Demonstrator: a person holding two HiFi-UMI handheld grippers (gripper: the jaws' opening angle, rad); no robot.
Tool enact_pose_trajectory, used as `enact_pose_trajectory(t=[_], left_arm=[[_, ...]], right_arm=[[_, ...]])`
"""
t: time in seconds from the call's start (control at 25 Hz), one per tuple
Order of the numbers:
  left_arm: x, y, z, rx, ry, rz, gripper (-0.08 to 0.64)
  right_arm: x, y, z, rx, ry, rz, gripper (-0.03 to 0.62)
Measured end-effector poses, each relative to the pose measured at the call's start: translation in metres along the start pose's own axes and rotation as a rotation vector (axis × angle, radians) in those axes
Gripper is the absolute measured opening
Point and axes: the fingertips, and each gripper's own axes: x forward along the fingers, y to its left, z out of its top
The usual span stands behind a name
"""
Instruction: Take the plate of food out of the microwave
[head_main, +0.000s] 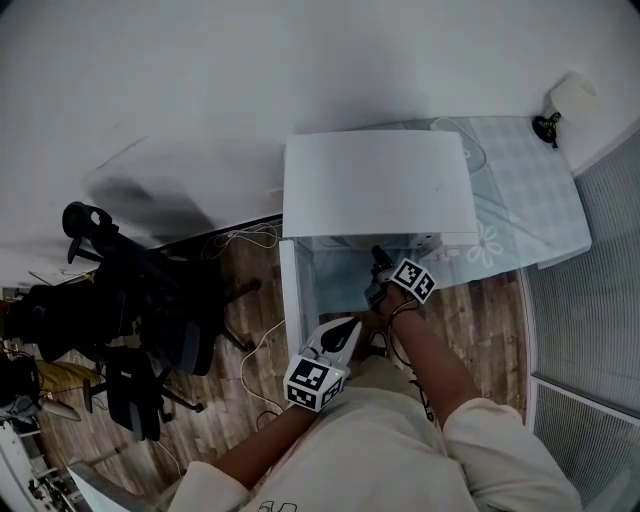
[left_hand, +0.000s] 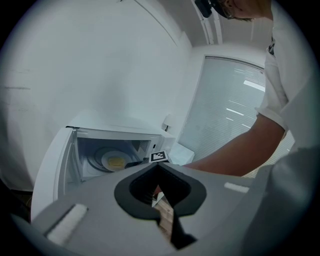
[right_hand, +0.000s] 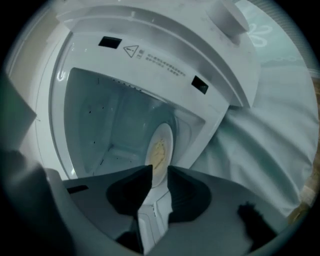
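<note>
R gripper (right_hand: 157, 171) sat inside the open microwave (head_main: 375, 185), jaws drawn narrow, w/ the near rim of the plate (right_hand: 159, 150) filling the gap btwn them. One jaw was over the rim and one under, as far as its own view showed. I read that as a pinch on the rim.

Plate lay flat on the turntable (left_hand: 95, 160), about mid-floor of the cavity, w/ yellow food (left_hand: 116, 162) at its centre. From the R gripper the plate ran straight ahead, toward the cavity's back wall. So the way out looked to be directly back along the gripper's own line, through the front opening. Round plate, so no long axis to mind.

Door (head_main: 290, 290) stood open at the cavity's left edge. L gripper (left_hand: 158, 166) hung outside, in front of the opening & well back from the plate, jaw tips together, nothing in them.

R arm was clearly nearer. The pull prob. needs to stay level & clear the cavity's front edge, else the food could slide.
</note>
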Motion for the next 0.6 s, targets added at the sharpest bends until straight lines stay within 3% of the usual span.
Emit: enact_pose_trajectory(t=[0.6], left_arm=[[0.004, 0.005, 0.003, -0.006, 0.01, -0.021, 0.003]], right_arm=[[0.019, -0.011, 0.009, 0.176, -0.071, 0.029, 0.095]])
